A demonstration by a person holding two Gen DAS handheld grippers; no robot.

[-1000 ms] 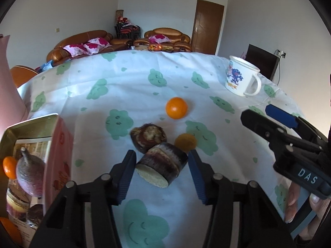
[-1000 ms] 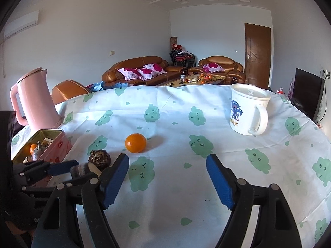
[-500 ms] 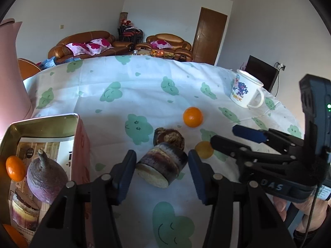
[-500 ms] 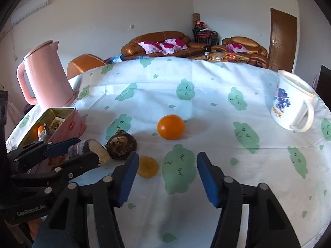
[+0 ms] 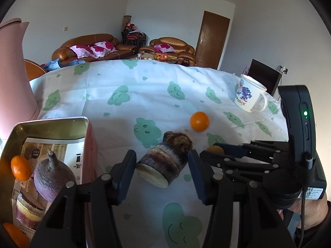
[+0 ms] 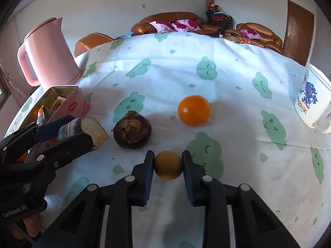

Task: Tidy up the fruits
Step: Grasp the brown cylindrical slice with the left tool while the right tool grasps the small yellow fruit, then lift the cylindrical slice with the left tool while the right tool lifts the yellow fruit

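Note:
My left gripper (image 5: 161,156) is shut on a cut piece of dark-skinned root (image 5: 161,163) and holds it just above the cloth, to the right of an open tin box (image 5: 51,124). The tin holds a purple root (image 5: 53,177) and a small orange (image 5: 20,170). My right gripper (image 6: 168,157) is shut on a small yellow-orange fruit (image 6: 168,165) that sits on the cloth. Behind it lie a round brown root (image 6: 132,131) and a larger orange (image 6: 193,110). The left gripper (image 6: 80,128) with its piece shows at the left of the right wrist view.
A pink kettle (image 6: 47,53) stands behind the tin box (image 6: 62,87) at the far left. A white printed mug (image 6: 310,103) stands at the right. The table wears a white cloth with green cloud prints (image 6: 206,68). A person's hand (image 5: 306,210) holds the right gripper.
The right gripper dipped down and forward over the small yellow-orange fruit, and its jaws closed from wide open onto it. The left gripper kept its hold and drifted slightly towards the tin.

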